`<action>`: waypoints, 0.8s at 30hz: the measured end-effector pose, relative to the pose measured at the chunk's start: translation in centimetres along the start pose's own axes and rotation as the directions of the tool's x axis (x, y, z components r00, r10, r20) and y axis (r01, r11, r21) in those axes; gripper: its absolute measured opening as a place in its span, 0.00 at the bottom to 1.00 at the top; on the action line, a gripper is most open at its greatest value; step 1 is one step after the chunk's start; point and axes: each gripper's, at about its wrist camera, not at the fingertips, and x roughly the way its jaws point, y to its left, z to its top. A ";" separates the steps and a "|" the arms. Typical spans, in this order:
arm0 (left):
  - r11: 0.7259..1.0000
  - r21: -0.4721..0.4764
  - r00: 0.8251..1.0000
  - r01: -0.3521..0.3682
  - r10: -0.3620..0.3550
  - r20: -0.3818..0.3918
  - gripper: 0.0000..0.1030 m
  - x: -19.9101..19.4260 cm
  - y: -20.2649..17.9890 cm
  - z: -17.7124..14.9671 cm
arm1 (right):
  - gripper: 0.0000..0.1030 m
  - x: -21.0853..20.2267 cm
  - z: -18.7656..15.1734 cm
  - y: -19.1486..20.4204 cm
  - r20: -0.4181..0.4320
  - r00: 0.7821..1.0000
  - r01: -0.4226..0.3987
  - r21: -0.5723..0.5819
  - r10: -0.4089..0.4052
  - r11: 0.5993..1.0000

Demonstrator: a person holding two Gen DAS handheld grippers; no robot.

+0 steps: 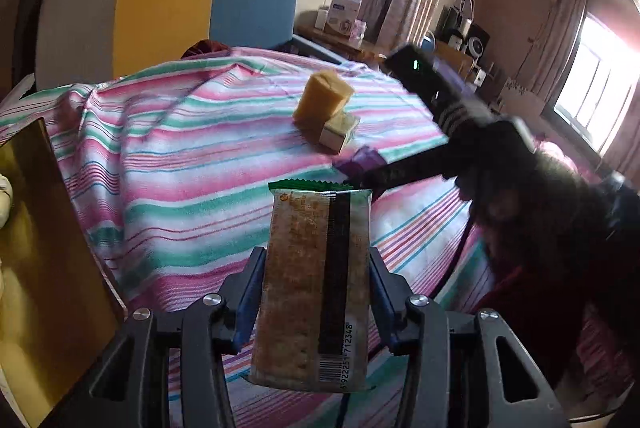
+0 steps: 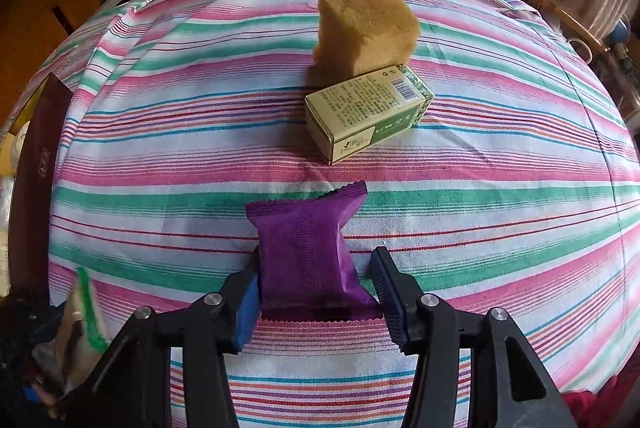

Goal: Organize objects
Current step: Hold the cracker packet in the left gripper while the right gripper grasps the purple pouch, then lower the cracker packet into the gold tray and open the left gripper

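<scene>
My left gripper (image 1: 316, 260) is shut on a green-edged cracker packet (image 1: 316, 280) and holds it upright above the striped cloth. My right gripper (image 2: 316, 260) sits around a purple snack packet (image 2: 308, 244); the left pad touches it, while the right finger (image 2: 386, 278) stands slightly apart. The purple packet (image 1: 358, 161) and the right gripper (image 1: 360, 179) also show in the left wrist view. A tan sponge (image 2: 366, 23) leans on a green-and-cream carton (image 2: 368, 109) at the table's middle; the sponge (image 1: 322, 97) and the carton (image 1: 338, 131) show in the left view too.
A striped cloth (image 2: 160, 155) covers the table. A dark red box (image 2: 38, 183) stands at the left edge; its gold inside (image 1: 44, 248) shows in the left view. A yellow-and-blue chair back (image 1: 204, 7) stands behind the table. Cluttered shelves (image 1: 460, 39) stand by the windows.
</scene>
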 end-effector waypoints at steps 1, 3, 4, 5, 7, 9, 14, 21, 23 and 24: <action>1.000 -0.027 1.000 0.005 -0.005 0.022 0.47 -1.2 0.4 0.6 | 0.52 0.0 0.0 0.0 0.001 1.000 0.000 0.000 0.000 1.000; 0.994 -0.107 0.998 0.006 0.001 0.064 0.47 -3.6 2.0 1.8 | 0.52 0.0 0.0 0.0 0.000 1.000 -0.002 -0.004 0.002 1.000; 0.988 -0.155 0.997 -0.005 0.017 0.075 0.47 -4.7 3.1 2.3 | 0.52 0.0 0.0 0.0 0.001 1.000 -0.001 -0.005 0.001 1.000; 0.976 -0.215 0.996 -0.025 0.042 0.077 0.47 -5.8 4.6 2.5 | 0.52 0.0 -0.1 0.1 0.002 1.000 0.000 -0.009 0.000 1.000; 0.944 -0.325 0.994 -0.066 0.092 0.066 0.47 -7.4 7.6 2.3 | 0.52 -0.1 -0.1 0.1 0.002 1.000 0.002 -0.011 -0.002 1.000; 0.907 -0.406 0.989 -0.112 0.139 0.039 0.47 -8.4 10.5 1.7 | 0.52 -0.1 -0.1 0.0 0.001 1.000 0.001 -0.013 -0.001 1.000; 0.829 -0.524 0.977 -0.193 0.210 -0.028 0.47 -8.9 14.9 -1.0 | 0.52 -0.1 -0.1 0.0 0.001 1.000 0.000 -0.013 0.000 1.000; 0.790 -0.532 0.947 -0.305 0.310 -0.084 0.47 -8.7 16.3 -2.3 | 0.53 -0.3 -0.2 0.0 0.001 1.000 0.000 -0.013 0.000 1.000; 0.787 -0.518 0.938 -0.335 0.333 -0.099 0.47 -8.5 16.4 -2.3 | 0.53 -0.2 -0.2 0.0 0.002 1.000 0.001 -0.014 -0.001 1.000; 0.785 -0.505 0.930 -0.358 0.351 -0.113 0.47 -8.3 16.4 -2.3 | 0.53 -0.2 -0.2 0.0 0.002 1.000 0.001 -0.014 -0.001 1.000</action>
